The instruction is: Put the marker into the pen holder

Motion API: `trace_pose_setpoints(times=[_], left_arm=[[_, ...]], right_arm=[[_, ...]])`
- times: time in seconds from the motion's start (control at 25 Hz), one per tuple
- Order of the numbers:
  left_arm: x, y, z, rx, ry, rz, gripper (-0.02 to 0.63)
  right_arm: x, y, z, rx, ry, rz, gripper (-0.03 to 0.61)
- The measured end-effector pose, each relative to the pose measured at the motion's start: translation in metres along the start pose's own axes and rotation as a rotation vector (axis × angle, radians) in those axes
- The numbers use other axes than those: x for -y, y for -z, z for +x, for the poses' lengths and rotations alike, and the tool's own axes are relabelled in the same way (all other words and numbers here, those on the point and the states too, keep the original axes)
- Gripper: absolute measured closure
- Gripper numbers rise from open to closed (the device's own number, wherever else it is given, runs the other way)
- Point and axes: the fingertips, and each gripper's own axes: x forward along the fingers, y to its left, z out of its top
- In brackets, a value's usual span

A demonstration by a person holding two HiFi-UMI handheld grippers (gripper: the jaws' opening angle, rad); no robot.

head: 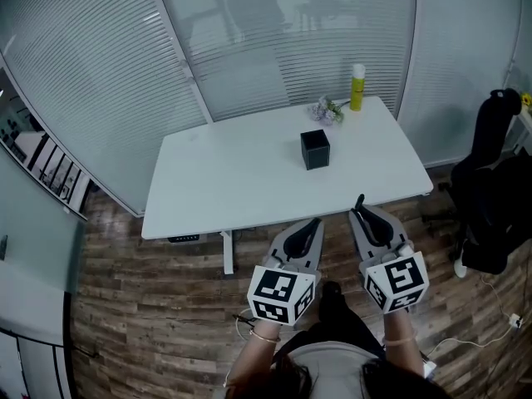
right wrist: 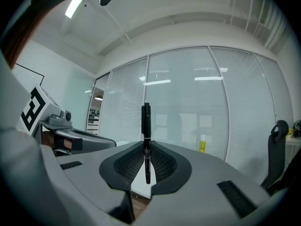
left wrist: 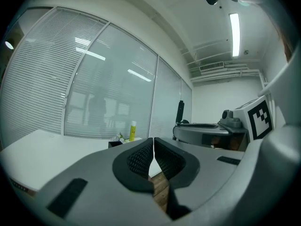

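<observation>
The white rectangular desk (head: 216,181) lies ahead of both tongs. They hang short of its near edge, over the wooden floor, so nothing is within reach of a drop yet.

The left tongs (left wrist: 153,141) are shut, their ribbed pads meeting at the tips with nothing between them. They look like a spare hand held level beside the working one, probably just kept out of the way.

The right tongs (right wrist: 146,147) are closed on a slim black marker (right wrist: 146,126), pinching it about halfway along its barrel.

The black cube-shaped pen holder (head: 315,149) stands near the middle of the desk. It is ahead of the two tongs and roughly between their lines of reach, its open top facing up. Beyond it, at the far edge, stands a yellow bottle (head: 357,87), well clear of any path to the holder.

The marker's long axis runs across the direction the right tongs point, and it lines up with the upright window frames behind, so it is close to vertical. Its thicker end, probably the cap, stands well above the pads, and the thinner end pokes out just below them. Held this way, I judge it is already oriented for lowering straight into the holder's mouth once the right tongs are carried forward over it.
</observation>
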Motion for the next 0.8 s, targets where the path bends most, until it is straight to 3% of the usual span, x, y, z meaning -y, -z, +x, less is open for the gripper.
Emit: trace_pose_setpoints(times=[0.8], left_arm=[[-0.05, -0.008, 0.105, -0.021, -0.018, -0.002, 0.589]], right_arm=[[0.071, 0.012, 0.089, -0.005, -0.033, 0.041, 0.511]])
